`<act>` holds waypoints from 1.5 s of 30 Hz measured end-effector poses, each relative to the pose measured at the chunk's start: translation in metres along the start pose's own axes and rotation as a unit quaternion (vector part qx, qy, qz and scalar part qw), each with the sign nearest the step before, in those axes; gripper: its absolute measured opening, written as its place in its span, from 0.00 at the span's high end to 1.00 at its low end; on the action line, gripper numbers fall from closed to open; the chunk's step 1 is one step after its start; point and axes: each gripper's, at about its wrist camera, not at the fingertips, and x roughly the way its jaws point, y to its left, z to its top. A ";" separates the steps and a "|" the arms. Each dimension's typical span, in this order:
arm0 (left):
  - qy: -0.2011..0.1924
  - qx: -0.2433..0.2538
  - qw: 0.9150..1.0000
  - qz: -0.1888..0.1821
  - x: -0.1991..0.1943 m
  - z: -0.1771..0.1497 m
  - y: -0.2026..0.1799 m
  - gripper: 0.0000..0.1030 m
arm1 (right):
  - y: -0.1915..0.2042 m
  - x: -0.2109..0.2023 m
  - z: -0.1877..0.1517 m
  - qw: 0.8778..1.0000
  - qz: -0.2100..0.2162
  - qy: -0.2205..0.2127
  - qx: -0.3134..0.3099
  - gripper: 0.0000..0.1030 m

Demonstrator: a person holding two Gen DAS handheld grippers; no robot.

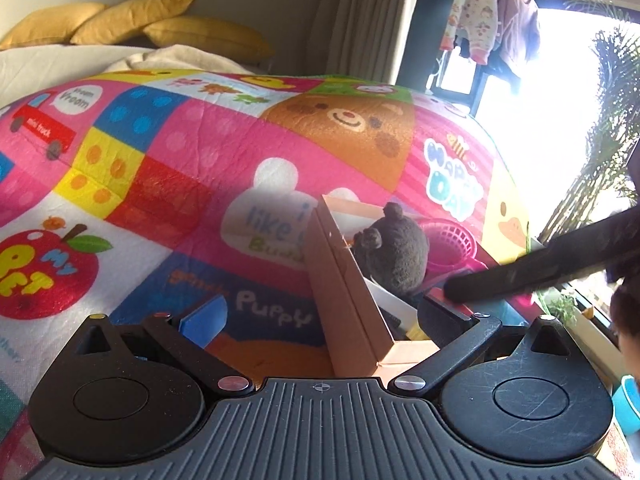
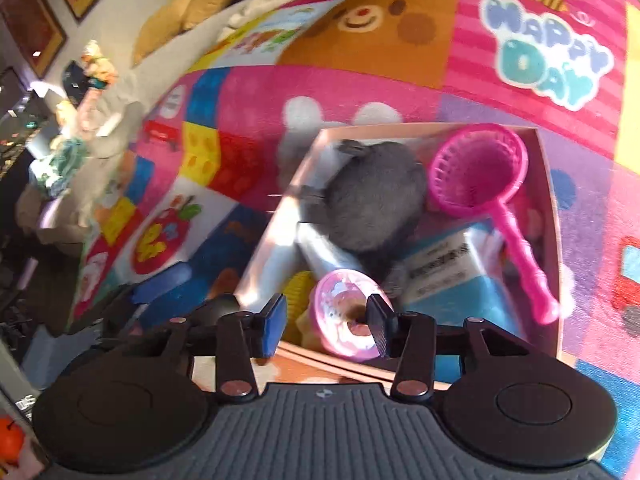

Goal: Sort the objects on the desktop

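Note:
A cardboard box (image 2: 546,184) stands on a colourful play mat (image 2: 360,80). In it lie a grey plush toy (image 2: 372,196), a pink toy net (image 2: 484,172), a blue packet (image 2: 452,276) and a round pink toy (image 2: 346,312). My right gripper (image 2: 326,326) hovers above the box's near end, jaws open around the round pink toy without visibly pressing it. My left gripper (image 1: 320,316) is wide open, straddling the box's near left wall (image 1: 340,280). The plush (image 1: 394,248) and net (image 1: 452,240) show in the left wrist view. A black bar (image 1: 540,268) of the other tool crosses at right.
The mat (image 1: 180,168) covers the surface. Yellow pillows (image 1: 132,20) and white bedding lie behind it. A window with hanging clothes (image 1: 492,12) and a plant is at the right. Cluttered toys (image 2: 76,120) stand at the far left of the right wrist view.

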 end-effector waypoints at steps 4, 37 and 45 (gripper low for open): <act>0.002 -0.001 1.000 -0.001 0.000 0.000 0.001 0.00 | 0.017 -0.015 0.018 0.985 -0.113 -0.086 -0.095 0.56; 0.021 0.090 0.991 -0.094 -0.003 -0.016 -0.057 0.00 | -0.101 -0.035 -0.015 0.976 -0.139 -0.123 0.114 0.27; 0.043 0.075 0.994 -0.070 0.003 -0.019 -0.062 0.00 | -0.104 -0.027 -0.041 0.985 -0.025 -0.117 0.123 0.14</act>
